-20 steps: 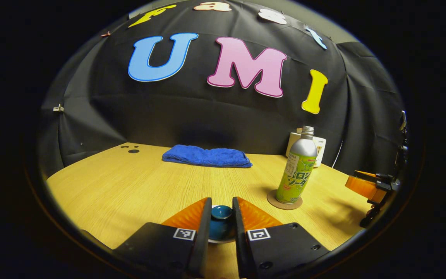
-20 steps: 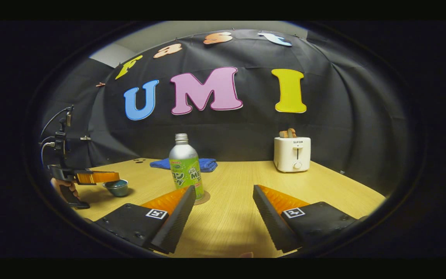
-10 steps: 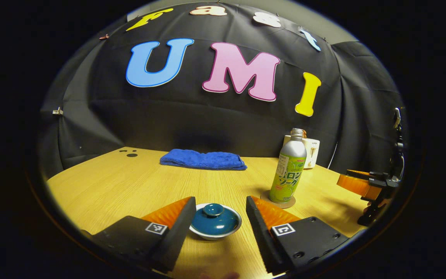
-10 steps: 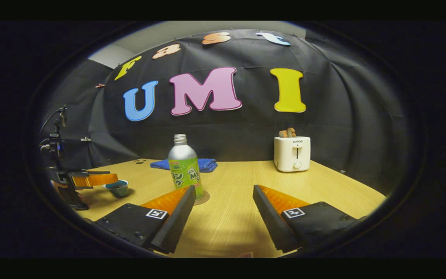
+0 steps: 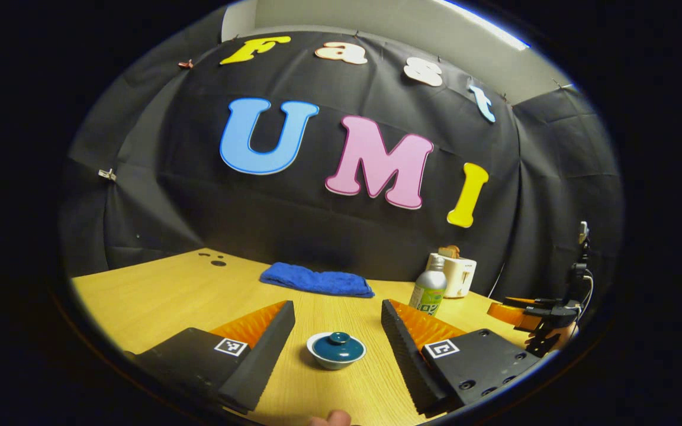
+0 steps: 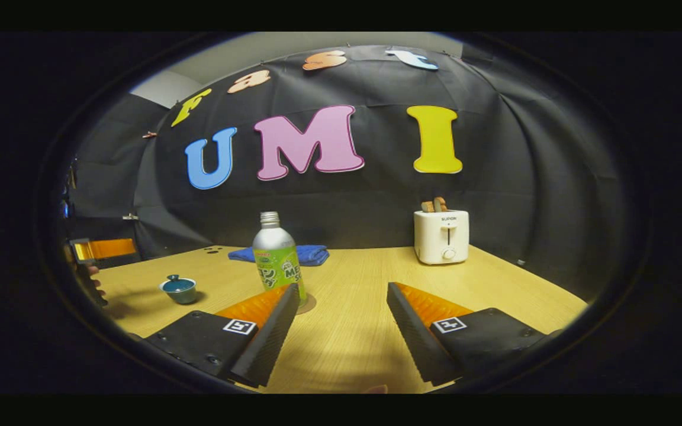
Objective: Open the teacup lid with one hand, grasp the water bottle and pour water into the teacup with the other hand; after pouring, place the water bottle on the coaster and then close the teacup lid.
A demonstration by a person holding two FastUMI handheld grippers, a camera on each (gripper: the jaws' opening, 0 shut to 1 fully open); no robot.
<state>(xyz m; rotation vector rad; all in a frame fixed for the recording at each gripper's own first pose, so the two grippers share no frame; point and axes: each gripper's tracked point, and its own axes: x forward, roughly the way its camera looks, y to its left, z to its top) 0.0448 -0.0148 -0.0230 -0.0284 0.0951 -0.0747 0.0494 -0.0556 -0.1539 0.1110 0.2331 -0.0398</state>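
Teal glaze covers the teacup (image 5: 336, 350), which sits on the table (image 5: 157, 296) with its lid (image 5: 338, 344) on, knob up. Taking the teacup as the landmark: the left tool (image 5: 337, 325) is above and in front of it with its fingers spread wide, one on each side of the cup and clear of it, holding nothing. A fingertip of the person's hand shows at the bottom edge of the left gripper view.

Beyond the teacup and to its right stands the bottle (image 6: 276, 257), upright and uncapped, on a round coaster (image 6: 305, 304). Farther back behind the teacup, near the wall, a folded blue towel (image 5: 316, 280) lies flat. To the far right of the teacup, past the bottle, a white toaster (image 6: 441, 236) stands with bread in its slots. A few dark dots mark the table at the back left of the teacup.

In the right gripper view the teacup (image 6: 179, 290) is seen well left of the bottle, with the left tool (image 6: 104, 248) raised above and left of it. The right tool (image 6: 341, 310) is also spread wide and empty, low over the table; its left finger overlaps the bottle's base in that view, though whether it touches cannot be told. From the left gripper view the right tool (image 5: 524, 310) appears far right of the teacup, beyond the bottle.
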